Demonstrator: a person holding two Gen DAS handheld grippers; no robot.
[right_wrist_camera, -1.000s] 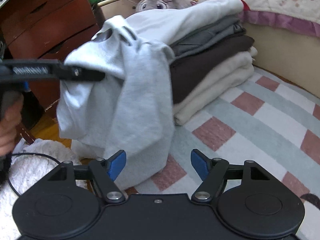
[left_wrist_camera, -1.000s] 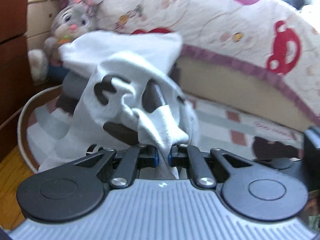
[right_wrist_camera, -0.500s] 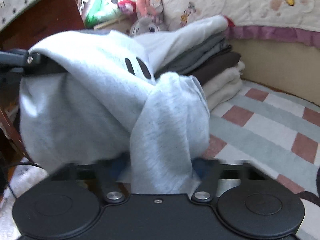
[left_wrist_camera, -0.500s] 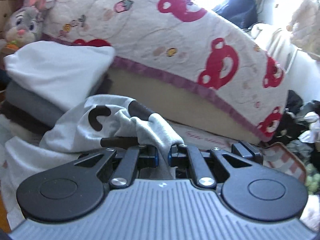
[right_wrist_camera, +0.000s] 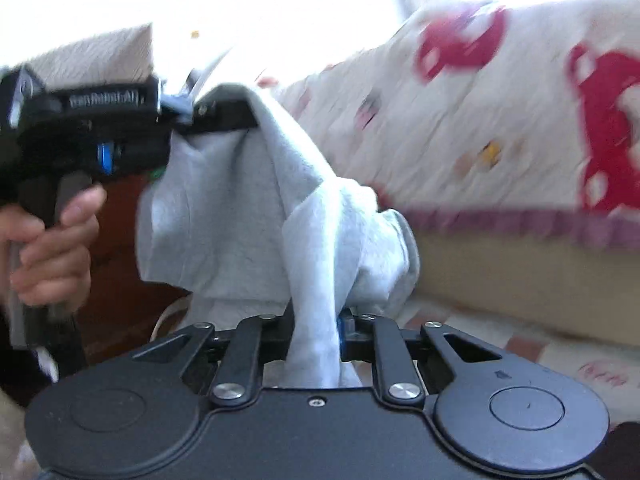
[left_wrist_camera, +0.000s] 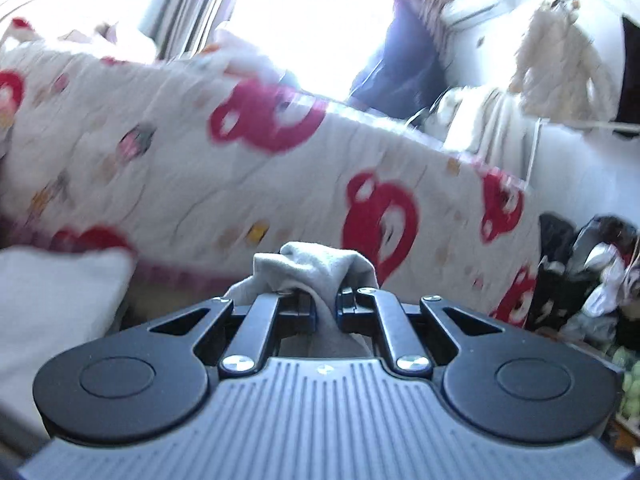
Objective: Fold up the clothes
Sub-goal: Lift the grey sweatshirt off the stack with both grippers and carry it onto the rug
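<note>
The grey garment (right_wrist_camera: 256,216) hangs in the air between both tools – not yet folded, I judge, only picked up. The left gripper (left_wrist_camera: 327,308) is clamped tight on one bunch of it. The right gripper (right_wrist_camera: 314,332) is closing its jaws around another bunch, and the cloth fills the gap. Ahead of the tools is a bed with a red bear quilt (left_wrist_camera: 240,168); below the right one, a checked rug (right_wrist_camera: 520,344) – all blurred

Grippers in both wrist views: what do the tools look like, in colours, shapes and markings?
Left gripper: black linkage arms with silver screws, round black discs either side, blue-edged jaws, ribbed grey body. Right gripper: same build, smooth black body. From the side, the left tool has a black pistol grip, white lettering and a blue tab.
</note>
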